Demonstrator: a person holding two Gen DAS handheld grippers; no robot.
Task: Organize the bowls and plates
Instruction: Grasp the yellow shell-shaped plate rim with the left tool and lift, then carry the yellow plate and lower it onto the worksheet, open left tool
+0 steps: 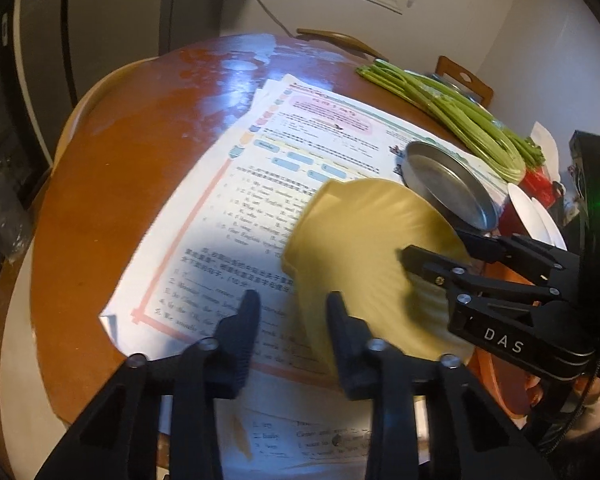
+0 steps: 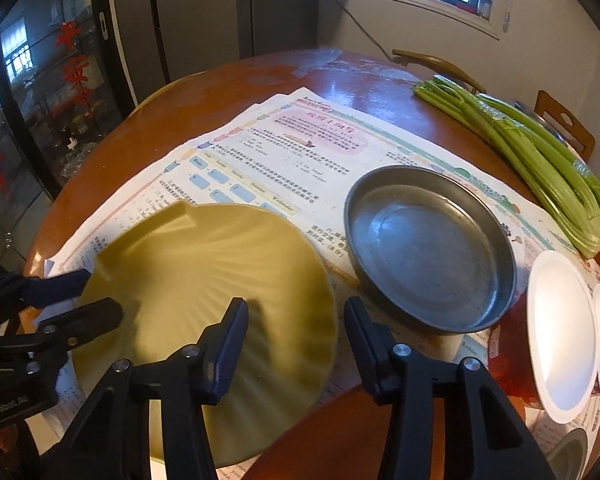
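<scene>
We hold a yellow plate [image 2: 204, 280] with a ribbed, scalloped surface at the near side of a round wooden tabletop [image 2: 220, 96]. Both sets of jaws pinch its rim. The left gripper [image 1: 292, 312] grips the plate's left edge, one finger on top and one beneath, and the right gripper [image 2: 296, 320] grips the right edge the same way. The plate sits over a spread of printed paper sheets [image 2: 300, 152], and we cannot tell whether it rests on them or hangs just above. To its right, with only a narrow strip of paper between the rims, sits a shallow metal dish [image 2: 432, 248]. Beyond that, two white plates [image 2: 560, 332] overlap at the tabletop's right edge on something red [image 2: 508, 344]. A bundle of celery [image 2: 540, 160] lies along the far right, its cut ends near the white plates. That side is crowded. The far and left parts of the tabletop past the paper are bare wood up to the curved edge. A wooden chair back [image 2: 564, 124] stands behind the celery, and a glass-fronted cabinet [image 2: 40, 120] stands off to the left.
</scene>
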